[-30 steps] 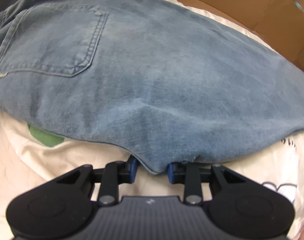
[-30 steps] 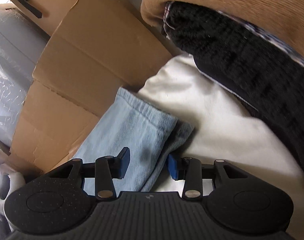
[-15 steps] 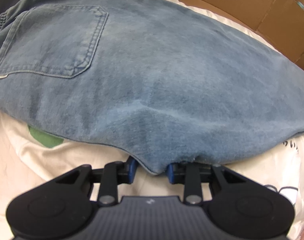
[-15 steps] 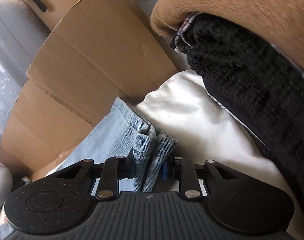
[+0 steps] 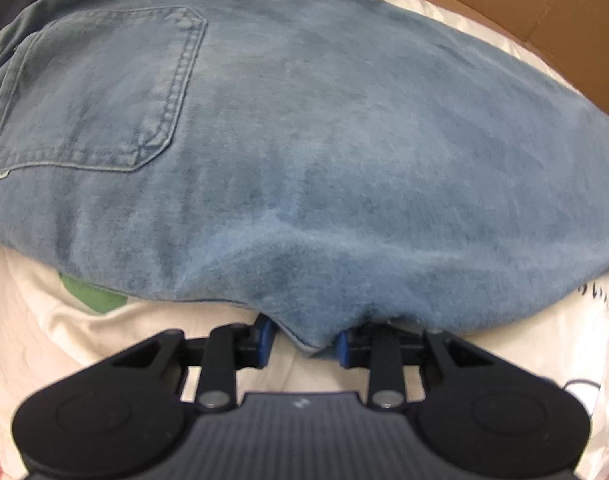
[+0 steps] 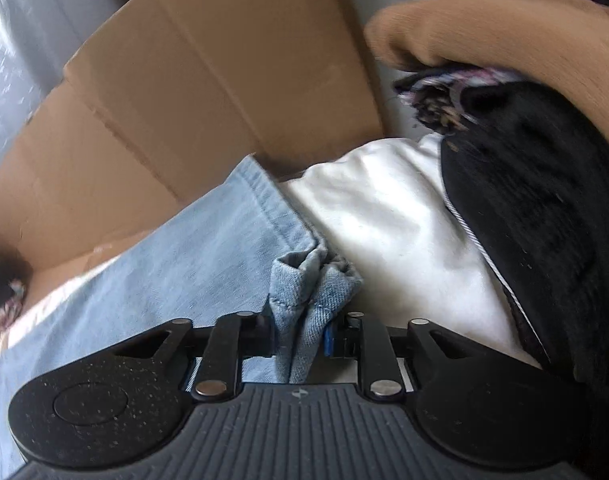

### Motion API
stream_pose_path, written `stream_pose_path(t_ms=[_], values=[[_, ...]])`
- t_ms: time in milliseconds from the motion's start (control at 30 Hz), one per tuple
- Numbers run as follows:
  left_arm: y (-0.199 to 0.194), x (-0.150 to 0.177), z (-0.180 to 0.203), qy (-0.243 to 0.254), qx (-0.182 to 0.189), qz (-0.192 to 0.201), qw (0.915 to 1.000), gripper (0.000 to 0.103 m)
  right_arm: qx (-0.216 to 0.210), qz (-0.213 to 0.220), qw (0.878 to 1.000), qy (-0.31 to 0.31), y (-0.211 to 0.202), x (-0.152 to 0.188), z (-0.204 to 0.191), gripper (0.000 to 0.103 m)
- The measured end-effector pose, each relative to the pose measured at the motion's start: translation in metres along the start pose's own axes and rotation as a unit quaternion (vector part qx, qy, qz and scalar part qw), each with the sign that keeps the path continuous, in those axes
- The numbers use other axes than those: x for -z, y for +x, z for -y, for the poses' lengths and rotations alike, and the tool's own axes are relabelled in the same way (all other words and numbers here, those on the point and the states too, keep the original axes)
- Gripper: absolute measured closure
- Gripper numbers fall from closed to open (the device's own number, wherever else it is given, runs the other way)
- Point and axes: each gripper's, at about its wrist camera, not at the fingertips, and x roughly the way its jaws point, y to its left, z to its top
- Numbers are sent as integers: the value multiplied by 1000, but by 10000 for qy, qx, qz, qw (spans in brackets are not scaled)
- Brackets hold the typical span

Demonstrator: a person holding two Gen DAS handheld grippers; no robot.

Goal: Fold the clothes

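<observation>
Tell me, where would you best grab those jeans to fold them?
Judging by shape, by the thin edges: the jeans lie flat. The left gripper pinches the near side edge; the right gripper is closing on the bunched hem, from the leg's end.

Jeans (image 5: 324, 152): faded blue denim, spread flat across a cream printed sheet, back pocket (image 5: 96, 92) facing up at the left. The near edge bunches upward into a peak. At the far end, the leg hem (image 6: 310, 280) is gathered into folds, apparently doubled over; detail is blurred.
</observation>
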Motion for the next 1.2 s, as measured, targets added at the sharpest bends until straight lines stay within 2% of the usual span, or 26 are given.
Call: stream_pose_path(t_ms=[33, 133, 233, 433, 567, 700, 800, 967, 1200], values=[[-1, 1, 1, -6, -22, 29, 10000, 71, -31, -50, 10000, 5, 0, 0, 0, 90], [-4, 3, 3, 44, -66, 137, 9999, 83, -64, -211, 9997, -110, -2, -4, -1, 93], [-12, 7, 5, 95, -116, 310, 9994, 88, -99, -379, 9991, -190, -5, -10, -4, 97], [-41, 13, 10, -146, -257, 596, 9978, 91, -392, -492, 9979, -176, -19, -29, -2, 97], [-61, 3, 21, -111, -319, 703, 9970, 91, -380, -668, 9967, -253, -24, -39, -9, 97], [-66, -2, 23, 211, -419, 498, 9977, 91, -259, -859, 9956, -281, -14, -49, -14, 97], [-65, -4, 22, 210, -436, 296, 9984, 91, -178, -980, 9947, -265, -17, -52, -15, 97], [-70, -7, 25, 357, -628, -14, 9974, 92, -260, -994, 9944, -234, -31, -61, -16, 97], [-84, -5, 25, 587, -816, -210, 9947, 92, -309, -1086, 9935, -151, -59, -61, -8, 97]])
